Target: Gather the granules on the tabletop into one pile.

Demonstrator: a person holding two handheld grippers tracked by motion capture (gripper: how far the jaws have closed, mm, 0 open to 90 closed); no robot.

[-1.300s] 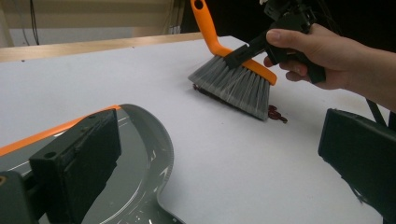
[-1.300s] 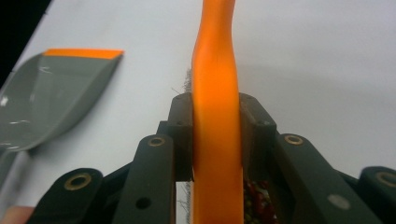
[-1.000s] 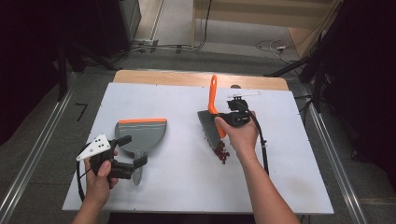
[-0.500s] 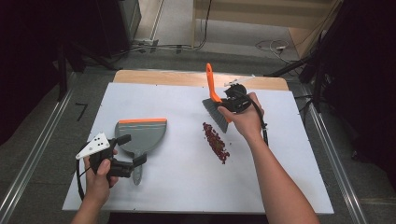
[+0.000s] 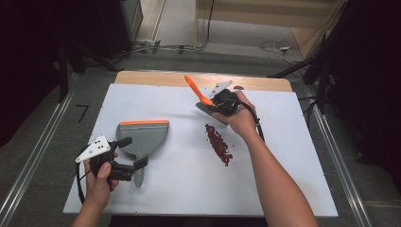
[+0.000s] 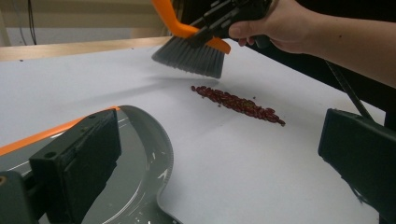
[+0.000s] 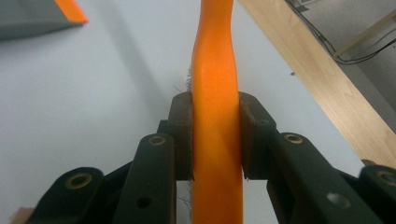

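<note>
A brush with an orange handle (image 5: 194, 87) and grey bristles (image 6: 189, 56) hangs tilted above the white table (image 5: 293, 161), just beyond a line of red beans (image 5: 218, 144). My right gripper (image 5: 216, 101) is shut on the handle (image 7: 215, 56), its pads pressing both sides. A grey dustpan (image 5: 144, 137) with an orange front lip lies flat at the left, mouth facing away from me. My left gripper (image 5: 134, 152) stands open at the pan's rear, one jaw over the pan and the other over bare table. The beans (image 6: 238, 103) lie ahead of it.
A wooden strip (image 5: 156, 79) runs along the table's far edge. Cables lie on the floor (image 5: 279, 47) beyond it. Metal rails flank the table on both sides. Bare white surface stretches between the dustpan and the beans.
My right hand has drawn the brush off the beans and carried it toward the far edge, handle leaning more to the left. The beans stay in a line. My left hand has not moved.
</note>
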